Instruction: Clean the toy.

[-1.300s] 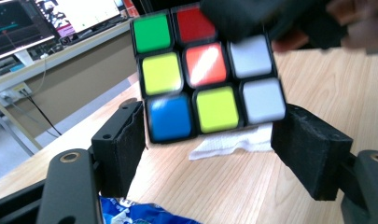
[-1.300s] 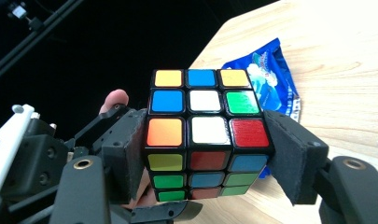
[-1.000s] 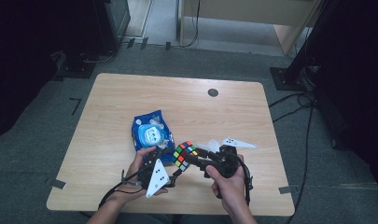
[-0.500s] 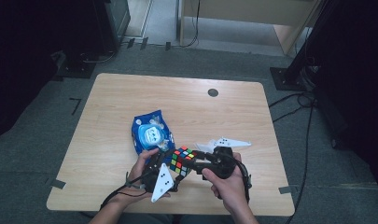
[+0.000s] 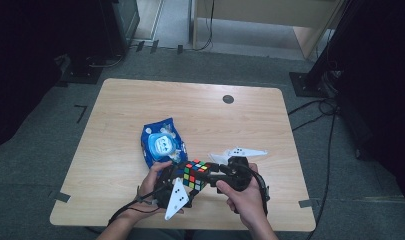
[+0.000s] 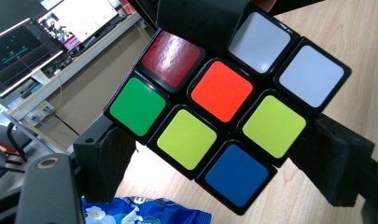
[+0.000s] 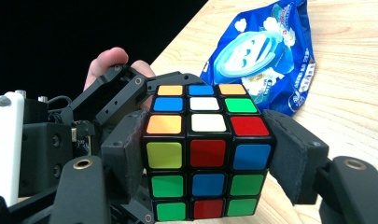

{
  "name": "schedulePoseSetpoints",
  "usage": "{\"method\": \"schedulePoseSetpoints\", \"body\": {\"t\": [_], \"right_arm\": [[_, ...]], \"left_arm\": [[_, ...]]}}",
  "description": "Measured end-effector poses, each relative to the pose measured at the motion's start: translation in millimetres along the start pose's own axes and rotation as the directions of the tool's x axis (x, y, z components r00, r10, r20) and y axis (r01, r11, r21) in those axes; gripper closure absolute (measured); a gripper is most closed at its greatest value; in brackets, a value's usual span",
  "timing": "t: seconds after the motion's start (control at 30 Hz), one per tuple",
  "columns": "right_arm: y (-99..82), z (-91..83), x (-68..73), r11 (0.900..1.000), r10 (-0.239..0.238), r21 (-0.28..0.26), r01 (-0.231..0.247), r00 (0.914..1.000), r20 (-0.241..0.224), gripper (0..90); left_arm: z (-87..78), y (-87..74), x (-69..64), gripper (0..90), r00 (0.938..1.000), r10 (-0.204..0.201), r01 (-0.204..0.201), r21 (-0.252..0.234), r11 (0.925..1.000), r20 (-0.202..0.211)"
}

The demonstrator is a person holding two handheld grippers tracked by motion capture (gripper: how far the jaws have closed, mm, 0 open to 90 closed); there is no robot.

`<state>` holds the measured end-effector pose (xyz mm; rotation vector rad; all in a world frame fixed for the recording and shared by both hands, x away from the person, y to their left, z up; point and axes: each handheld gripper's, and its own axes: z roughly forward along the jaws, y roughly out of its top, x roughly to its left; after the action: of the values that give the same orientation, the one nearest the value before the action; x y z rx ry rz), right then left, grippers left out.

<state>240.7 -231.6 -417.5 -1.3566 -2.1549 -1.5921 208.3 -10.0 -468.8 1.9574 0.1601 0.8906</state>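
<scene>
A scrambled Rubik's cube [image 5: 194, 174] hangs just above the table's front, between two hand-held grippers. My right gripper [image 5: 206, 175] comes in from the right. In the right gripper view, the right gripper [image 7: 207, 156] is shut on the cube [image 7: 205, 154], one pad on each side face. My left gripper [image 5: 183, 176] reaches in from the left under its white plate. In the left gripper view the cube [image 6: 221, 91] sits turned cornerwise between the jaws of the left gripper [image 6: 221, 163], which have just been opening. Its pads [image 6: 107, 161] stand beside the cube's edges without pressing.
A blue snack packet [image 5: 162, 142] lies flat on the wooden table [image 5: 250, 125], just beyond the left hand. A small dark round cap [image 5: 228, 99] sits near the far edge. Cables trail from both grippers over the front edge. Dark stands flank the table.
The cube and both hands have drifted slightly toward the table's front edge. The left gripper has shifted a little around the cube, and the right hand has stayed still.
</scene>
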Motion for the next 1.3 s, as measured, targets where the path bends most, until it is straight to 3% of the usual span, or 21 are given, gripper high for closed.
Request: {"method": "schedulePoseSetpoints", "body": {"t": [0.37,0.5,1.07,1.3], "right_arm": [[-0.1,1.8,-2.1,0.9993,-0.002,0.037,0.002,1.0000,-0.001,34.6],[0.5,0.6,-3.8,0.9995,-0.002,0.033,0.002,1.0000,-0.005,34.5],[0.9,0.8,-6.7,0.9991,0.040,0.015,-0.039,0.9976,-0.057,34.3],[0.5,1.8,-7.1,0.9993,0.036,0.007,-0.036,0.9972,-0.065,33.7]], "left_arm": [[0.6,0.0,-3.5,17.9,0.9996,0.028,-0.028,0.001,0.9996,0.008],[-1.2,-1.0,-4.0,24.1,0.9990,0.044,-0.044,-0.002,0.9990,0.002],[-2.3,-0.4,-1.0,25.4,0.9998,-0.001,0.002,-0.023,0.9997,0.018],[-2.8,-0.1,0.4,25.5,0.9997,-0.014,0.015,-0.030,0.9995,0.019]]}}
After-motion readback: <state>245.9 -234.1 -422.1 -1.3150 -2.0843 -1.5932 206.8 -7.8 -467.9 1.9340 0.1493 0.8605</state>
